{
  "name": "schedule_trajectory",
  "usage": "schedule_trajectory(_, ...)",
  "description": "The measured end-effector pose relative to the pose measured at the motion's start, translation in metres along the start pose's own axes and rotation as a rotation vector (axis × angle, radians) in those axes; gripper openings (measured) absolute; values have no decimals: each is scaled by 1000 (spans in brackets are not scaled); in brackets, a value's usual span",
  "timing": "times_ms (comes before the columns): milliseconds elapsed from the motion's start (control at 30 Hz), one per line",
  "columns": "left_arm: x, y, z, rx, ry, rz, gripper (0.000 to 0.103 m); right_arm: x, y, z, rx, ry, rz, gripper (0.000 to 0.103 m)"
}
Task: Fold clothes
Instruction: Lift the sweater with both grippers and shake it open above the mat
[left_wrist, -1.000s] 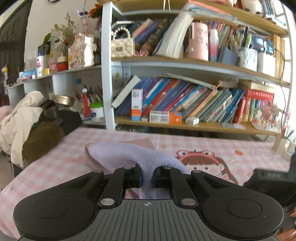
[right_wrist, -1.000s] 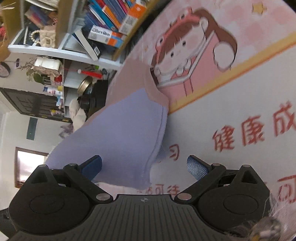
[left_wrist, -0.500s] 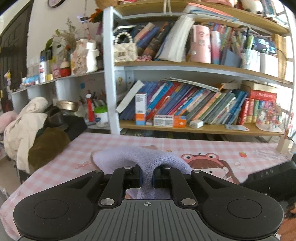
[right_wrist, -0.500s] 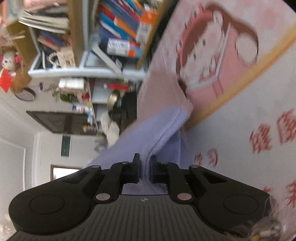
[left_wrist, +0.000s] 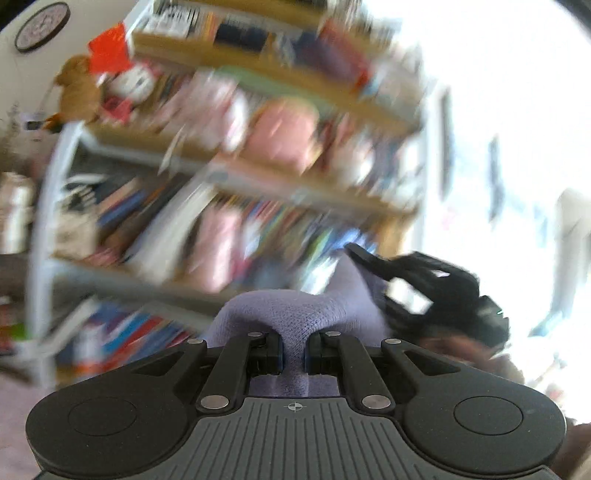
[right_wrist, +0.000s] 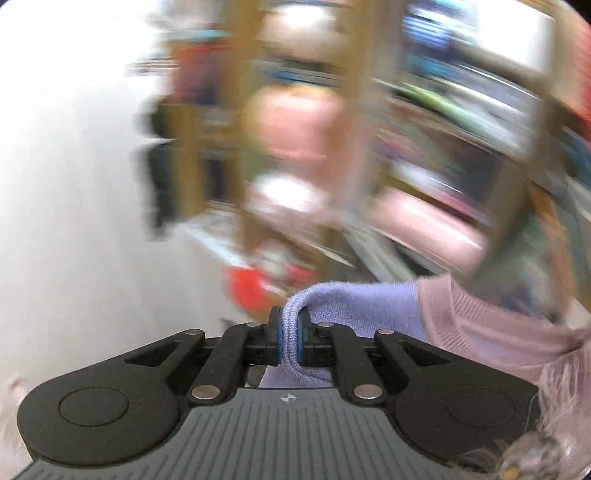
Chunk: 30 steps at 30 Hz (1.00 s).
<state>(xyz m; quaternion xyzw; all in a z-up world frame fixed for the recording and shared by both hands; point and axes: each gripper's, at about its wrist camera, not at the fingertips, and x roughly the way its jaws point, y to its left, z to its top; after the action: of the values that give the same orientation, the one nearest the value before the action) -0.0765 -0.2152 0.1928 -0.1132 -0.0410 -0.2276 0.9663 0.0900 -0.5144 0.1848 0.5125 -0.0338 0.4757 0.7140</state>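
Observation:
A lilac knit garment (left_wrist: 291, 314) with a pink part (right_wrist: 491, 325) hangs between my two grippers, lifted off the table. My left gripper (left_wrist: 294, 352) is shut on a bunched fold of the lilac fabric. My right gripper (right_wrist: 289, 341) is shut on a lilac edge (right_wrist: 354, 306) of the same garment, which stretches away to the right. In the left wrist view the right gripper (left_wrist: 424, 291) shows black, up and to the right, with the fabric running to it. The table is out of sight in both views.
A tall bookshelf (left_wrist: 229, 177) full of books and pink items fills the blurred background of the left wrist view. It also shows blurred in the right wrist view (right_wrist: 369, 147). A bright white wall (right_wrist: 74, 166) is at the left there.
Both grippers have swung upward fast with the garment held in them; the table has dropped out of view and the scene is motion-blurred. The right gripper closed on the lilac edge a second ago.

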Motion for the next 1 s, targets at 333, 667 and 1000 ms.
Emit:
schedule_trajectory(333, 9, 111, -89, -285, 369, 314, 9, 76, -92, -85, 49, 333, -291, 7)
schedule_trajectory(667, 6, 174, -152, -198, 669, 524, 10, 85, -204, -172, 200, 540, -685, 7)
schedule_trajectory(1000, 12, 183, -156, -163, 747, 508, 15, 44, -157, -196, 29, 648, -792, 60)
